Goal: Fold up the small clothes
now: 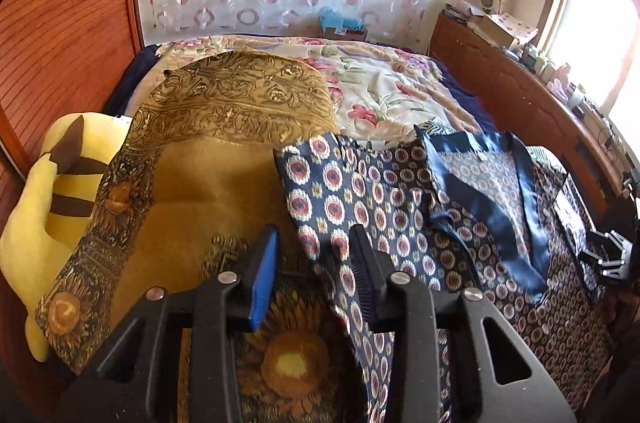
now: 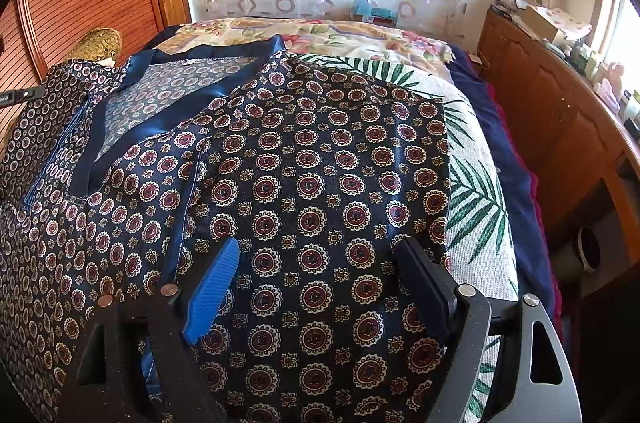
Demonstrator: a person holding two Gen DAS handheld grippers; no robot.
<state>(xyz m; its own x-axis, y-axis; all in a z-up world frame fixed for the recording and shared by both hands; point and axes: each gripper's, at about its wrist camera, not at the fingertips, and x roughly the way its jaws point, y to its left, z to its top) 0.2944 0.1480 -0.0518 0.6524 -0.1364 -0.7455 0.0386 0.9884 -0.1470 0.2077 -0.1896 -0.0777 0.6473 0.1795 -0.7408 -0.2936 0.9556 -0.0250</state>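
Left wrist view: our left gripper (image 1: pixel 314 243) hovers, jaws apart, over the navy medallion-print top's (image 1: pixel 360 199) edge on the bed; only here we see a yellow plush (image 1: pixel 44 199). Right gripper (image 2: pixel 320 259), jaws spread wide, above the top w/ palm-leaf cloth (image 2: pixel 476 199) beside.

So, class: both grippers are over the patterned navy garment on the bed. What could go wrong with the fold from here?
1. The left gripper straddles the patterned navy garment's edge just above the gold sunflower cloth; closing might pinch both.
2. The right gripper is open over flat, glossy fabric, which may slip from its fingers.
3. The satin-trimmed collar lies rumpled, so creases could get folded in.
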